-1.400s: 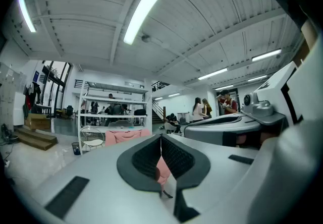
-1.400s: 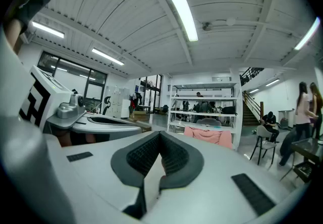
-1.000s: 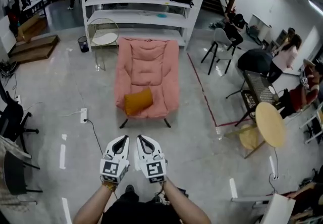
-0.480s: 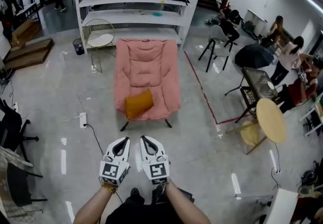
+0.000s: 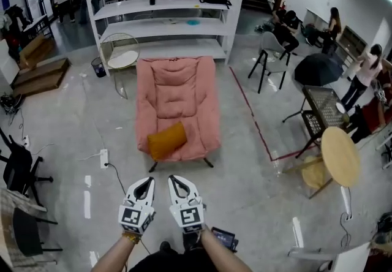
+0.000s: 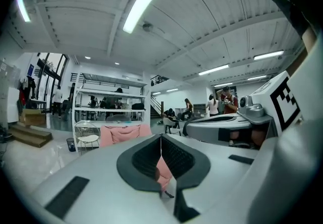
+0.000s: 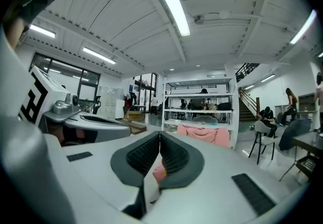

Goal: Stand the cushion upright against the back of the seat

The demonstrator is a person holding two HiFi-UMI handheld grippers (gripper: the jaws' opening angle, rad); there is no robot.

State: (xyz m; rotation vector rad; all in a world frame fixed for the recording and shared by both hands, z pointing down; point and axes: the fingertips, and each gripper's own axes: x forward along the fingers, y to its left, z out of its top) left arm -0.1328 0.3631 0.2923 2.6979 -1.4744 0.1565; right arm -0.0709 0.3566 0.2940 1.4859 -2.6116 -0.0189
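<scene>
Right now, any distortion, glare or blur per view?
Head view: fisheye, shelf posts lean; cushion sharp; dull sheen on floor. Left gripper view: strong fisheye, black corners, ceiling light blown out. Right gripper view: same, its ceiling light blown out.

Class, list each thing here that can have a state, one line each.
pink armchair: standing on its legs
orange cushion: lying at the armchair's front, not against its back
left tongs: shut, empty
right tongs: shut, empty
black umbrella: open
</scene>
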